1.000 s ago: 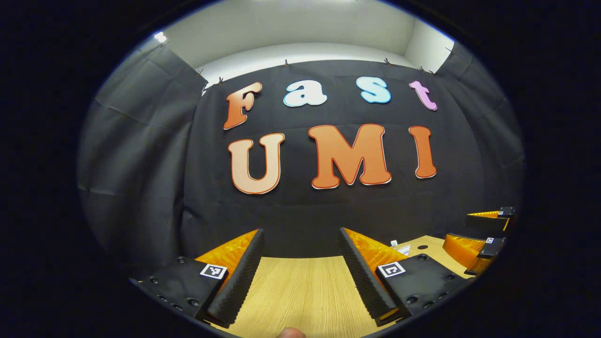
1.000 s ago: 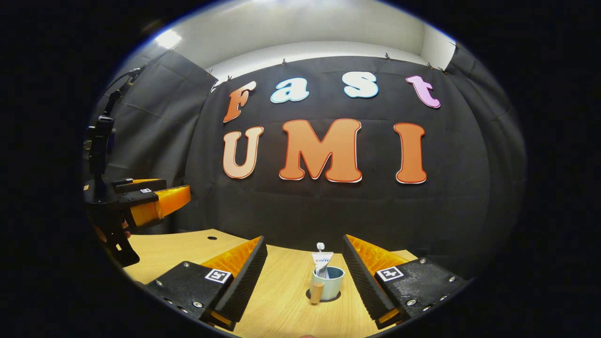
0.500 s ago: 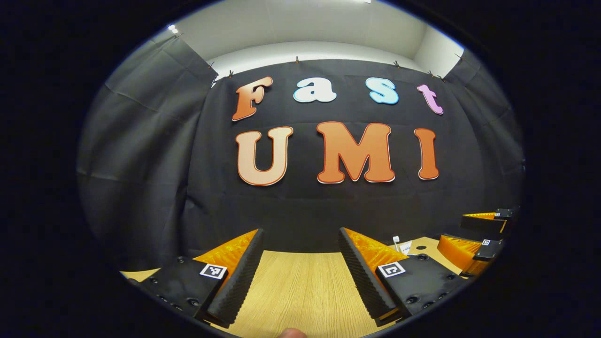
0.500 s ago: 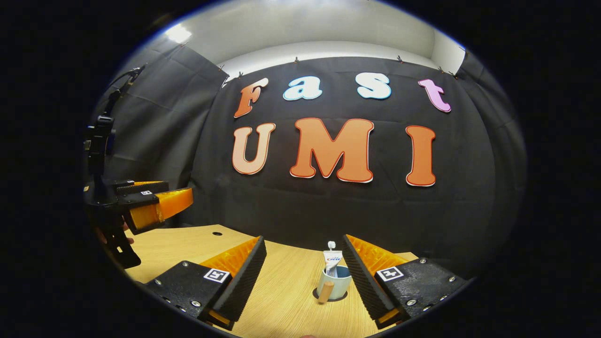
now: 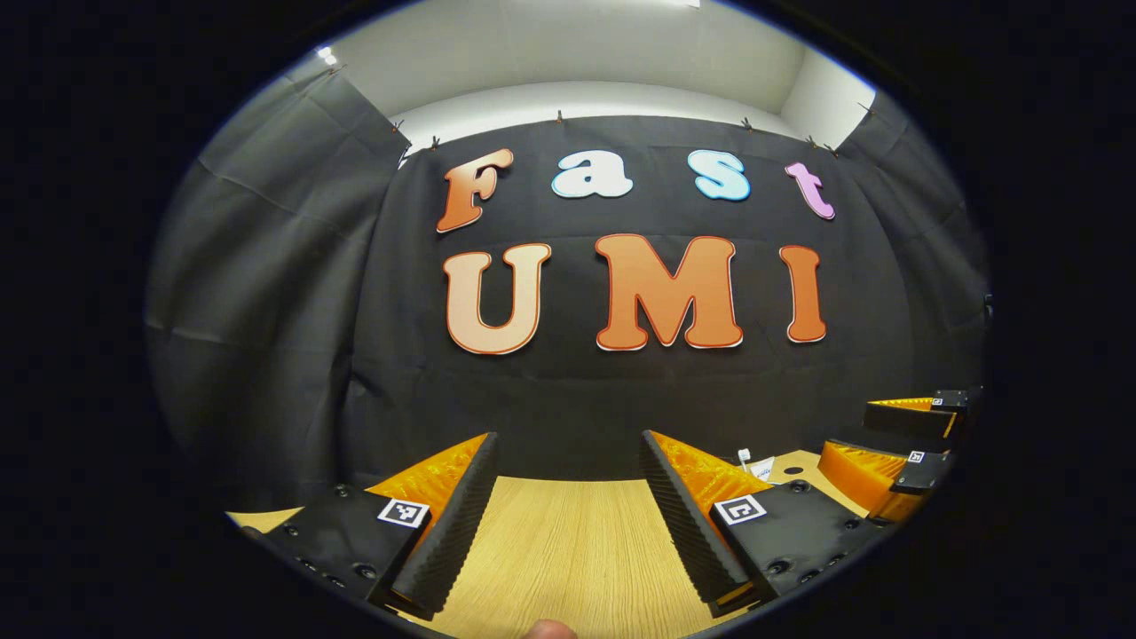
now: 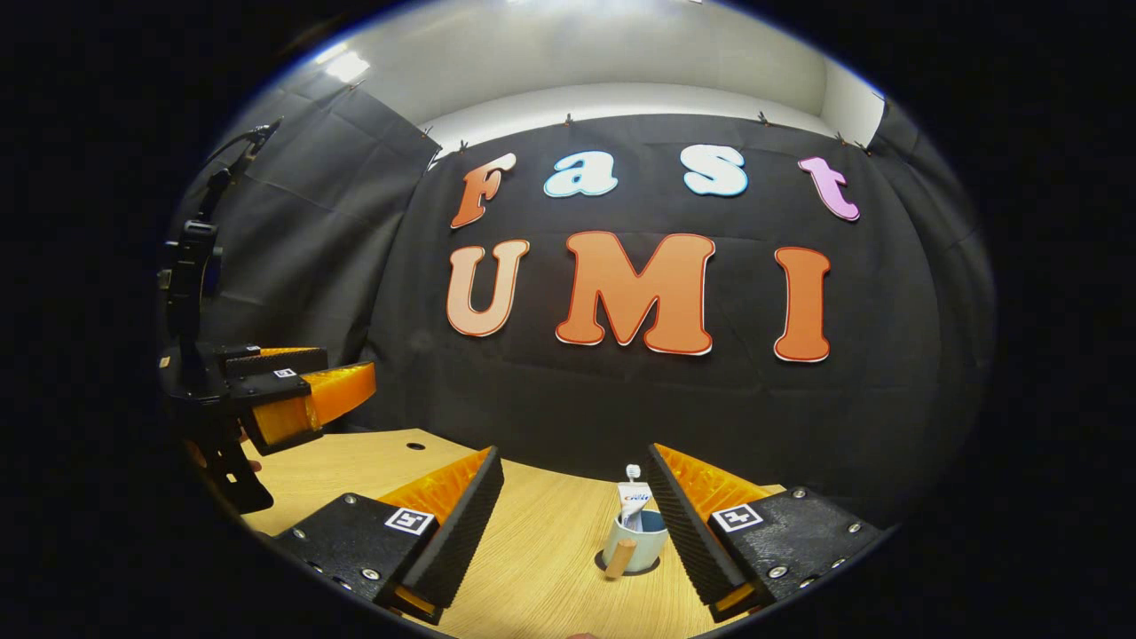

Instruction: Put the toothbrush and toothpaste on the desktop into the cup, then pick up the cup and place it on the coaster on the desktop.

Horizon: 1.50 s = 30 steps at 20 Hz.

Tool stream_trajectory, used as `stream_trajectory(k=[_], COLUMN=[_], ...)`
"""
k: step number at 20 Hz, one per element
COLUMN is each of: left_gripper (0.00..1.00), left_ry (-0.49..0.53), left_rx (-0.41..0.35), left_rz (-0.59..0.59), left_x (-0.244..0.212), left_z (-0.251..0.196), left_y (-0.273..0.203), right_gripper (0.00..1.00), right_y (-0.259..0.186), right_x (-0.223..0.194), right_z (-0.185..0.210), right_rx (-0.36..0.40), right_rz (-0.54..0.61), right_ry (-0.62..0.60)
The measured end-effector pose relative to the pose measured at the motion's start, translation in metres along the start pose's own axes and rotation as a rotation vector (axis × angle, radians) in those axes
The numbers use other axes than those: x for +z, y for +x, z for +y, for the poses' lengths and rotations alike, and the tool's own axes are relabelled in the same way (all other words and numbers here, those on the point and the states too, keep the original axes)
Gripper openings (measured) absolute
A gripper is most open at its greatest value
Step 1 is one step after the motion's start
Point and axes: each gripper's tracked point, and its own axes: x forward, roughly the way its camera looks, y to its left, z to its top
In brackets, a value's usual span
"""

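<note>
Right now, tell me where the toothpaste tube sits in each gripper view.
Left gripper view: the toothpaste tube peeks up at lower right, just past the left gripper's right-hand finger.
Right gripper view: it stands in the cup, low and right of centre.
Shared landmark: the toothbrush head just above it.

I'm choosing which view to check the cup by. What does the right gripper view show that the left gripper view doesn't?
Right gripper view adds: the pale blue cup with a wooden handle, standing on a dark round patch ahead of the open right gripper, plus the left gripper seen from outside.
Left gripper view adds: the left gripper's own open fingers over bare wood, and the right gripper from the side.
Shared: the light wooden table, the white toothbrush head, the toothpaste tube and a small hole in the tabletop.
</note>
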Motion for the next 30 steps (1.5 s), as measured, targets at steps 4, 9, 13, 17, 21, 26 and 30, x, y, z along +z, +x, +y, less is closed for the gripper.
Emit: stream_trajectory(k=[4, 9, 13, 17, 21, 26, 30], left_gripper=[1.0, 1.0, 1.0, 1.0, 0.99, 1.0, 1.0], left_ry=[0.003, 0.005, 0.015, 0.015, 0.027, 0.029, 0.03], left_rx=[0.003, -0.006, -0.018, -0.023, -0.019, -0.017, -0.018], left_rz=[0.007, 0.019, 0.03, 0.038, 0.031, 0.032, 0.037], left_x=[-0.002, -0.004, -0.009, -0.011, -0.007, -0.006, -0.009], left_z=[-0.001, -0.009, -0.02, -0.028, -0.031, -0.036, -0.04], left_y=[0.002, 0.003, 0.004, 0.005, 0.003, 0.001, -0.003], right_gripper=[0.98, 1.0, 0.98, 0.98, 0.98, 0.98, 0.98], right_y=[-0.001, -0.002, -0.003, -0.006, -0.009, -0.015, -0.017], right_x=[0.002, -0.003, -0.002, -0.001, 0.0, 0.0, -0.001], right_z=[-0.006, -0.015, -0.02, -0.027, -0.031, -0.039, -0.041], right_rx=[-0.01, -0.016, -0.019, -0.026, -0.026, -0.028, -0.025], right_rz=[0.002, 0.028, 0.023, 0.022, 0.023, 0.022, 0.023], right_ry=[0.003, 0.02, 0.03, 0.023, 0.027, 0.035, 0.044])
